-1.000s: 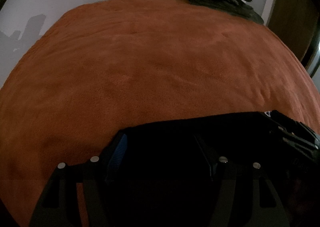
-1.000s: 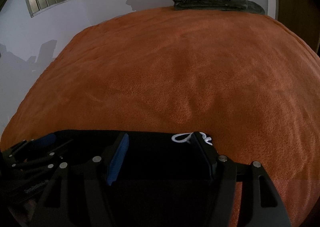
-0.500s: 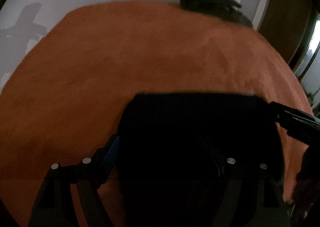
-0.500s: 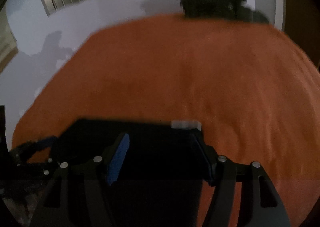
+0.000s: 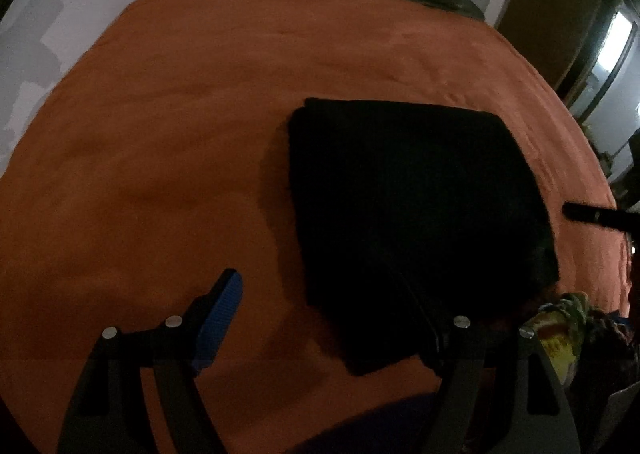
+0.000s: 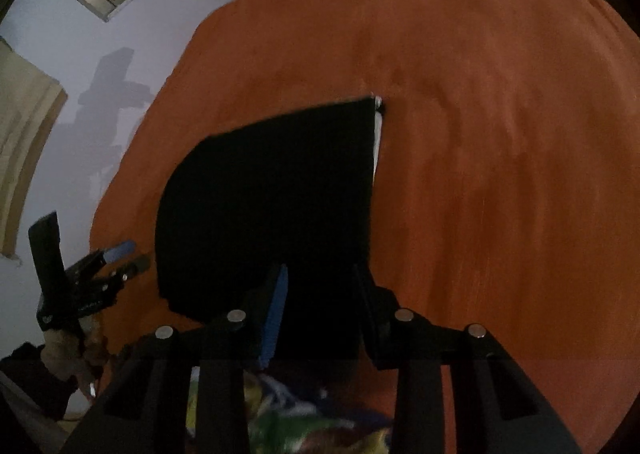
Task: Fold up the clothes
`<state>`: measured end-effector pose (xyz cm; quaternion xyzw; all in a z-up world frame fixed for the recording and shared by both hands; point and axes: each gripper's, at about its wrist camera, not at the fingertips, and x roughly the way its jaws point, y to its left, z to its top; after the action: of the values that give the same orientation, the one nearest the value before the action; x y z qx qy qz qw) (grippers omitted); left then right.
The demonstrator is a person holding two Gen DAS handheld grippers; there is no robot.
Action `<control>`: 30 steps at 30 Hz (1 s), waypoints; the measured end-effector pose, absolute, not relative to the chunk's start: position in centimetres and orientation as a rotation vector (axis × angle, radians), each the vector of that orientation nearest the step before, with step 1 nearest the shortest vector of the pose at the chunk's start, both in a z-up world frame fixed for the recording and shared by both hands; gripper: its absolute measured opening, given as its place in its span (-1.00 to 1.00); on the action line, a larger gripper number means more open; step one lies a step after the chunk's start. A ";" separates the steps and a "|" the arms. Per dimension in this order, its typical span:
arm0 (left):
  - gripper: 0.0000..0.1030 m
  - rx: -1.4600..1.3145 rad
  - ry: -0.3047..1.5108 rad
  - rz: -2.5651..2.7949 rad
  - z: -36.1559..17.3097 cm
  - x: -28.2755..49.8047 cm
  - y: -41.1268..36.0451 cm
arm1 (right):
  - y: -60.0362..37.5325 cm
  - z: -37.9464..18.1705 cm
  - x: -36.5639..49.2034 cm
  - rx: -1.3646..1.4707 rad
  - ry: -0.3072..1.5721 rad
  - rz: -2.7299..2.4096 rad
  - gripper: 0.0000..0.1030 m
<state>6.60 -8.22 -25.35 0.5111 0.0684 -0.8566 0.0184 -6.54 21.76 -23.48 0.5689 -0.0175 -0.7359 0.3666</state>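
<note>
The left gripper [image 5: 332,318] hangs spread wide and empty over the orange blanket [image 5: 160,134]. Just right of it lies the folded black garment [image 5: 408,206]. The right gripper [image 6: 320,306] has just been narrowing, apparently not clamping the near edge between its fingers.
</note>
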 end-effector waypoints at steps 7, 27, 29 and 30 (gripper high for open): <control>0.53 1.463 0.173 -2.662 -24.1 2.3 -8.1 | 18.7 -23.7 -5.0 1.427 0.037 -1.829 -0.36; 0.67 1.526 0.045 -2.539 -27.6 -0.9 -8.3 | 16.2 -24.9 -9.2 1.351 0.046 -1.883 -0.36; 0.68 1.563 0.079 -2.527 -29.1 -1.0 -8.6 | 15.6 -25.4 -10.0 1.319 0.106 -1.895 -0.37; 0.70 1.550 0.114 -2.541 -29.3 -0.7 -9.0 | 15.4 -25.7 -10.4 1.308 0.146 -1.908 -0.41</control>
<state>-0.69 -9.00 -29.27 0.5185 0.0381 -0.8504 0.0814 -10.38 15.43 -25.67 0.5169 0.0579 -0.7545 0.4002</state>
